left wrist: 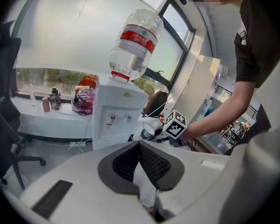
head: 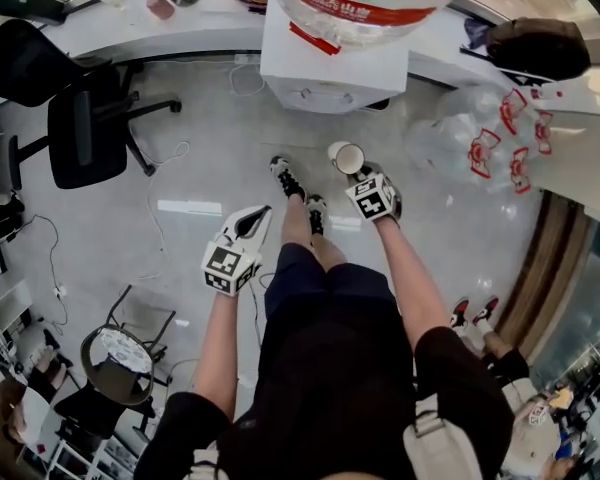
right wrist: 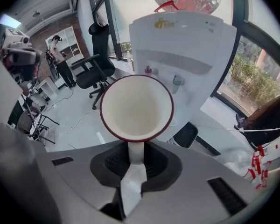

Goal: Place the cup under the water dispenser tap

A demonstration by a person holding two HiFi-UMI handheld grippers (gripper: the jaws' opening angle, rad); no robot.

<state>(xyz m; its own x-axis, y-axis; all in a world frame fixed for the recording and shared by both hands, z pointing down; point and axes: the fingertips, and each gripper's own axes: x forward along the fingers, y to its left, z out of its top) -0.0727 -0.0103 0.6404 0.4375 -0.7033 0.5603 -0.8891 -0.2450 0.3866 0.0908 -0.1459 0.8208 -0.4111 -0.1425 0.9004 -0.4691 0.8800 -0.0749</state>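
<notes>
The cup [right wrist: 136, 107] is white with a dark red rim, and my right gripper [right wrist: 136, 148] is shut on its handle, the mouth tipped toward the camera. In the head view the cup [head: 348, 158] hangs above the floor just in front of the white water dispenser [head: 330, 73], with the right gripper [head: 358, 175] behind it. The dispenser's red tap [right wrist: 149, 70] and blue tap [right wrist: 177, 80] show above the cup's rim. My left gripper [head: 260, 213] hovers lower left, apart from the cup. Its pads meet with nothing between them in the left gripper view [left wrist: 139, 146], which also shows the cup [left wrist: 148, 130].
A big water bottle [left wrist: 133, 43] sits upside down on the dispenser. A black office chair [head: 85, 133] stands to the left, and empty bottles [head: 490, 138] lie to the right. A white counter [head: 110, 23] runs behind. Cables trail on the floor [head: 160, 208]. Another person's feet [head: 475, 313] are at the right.
</notes>
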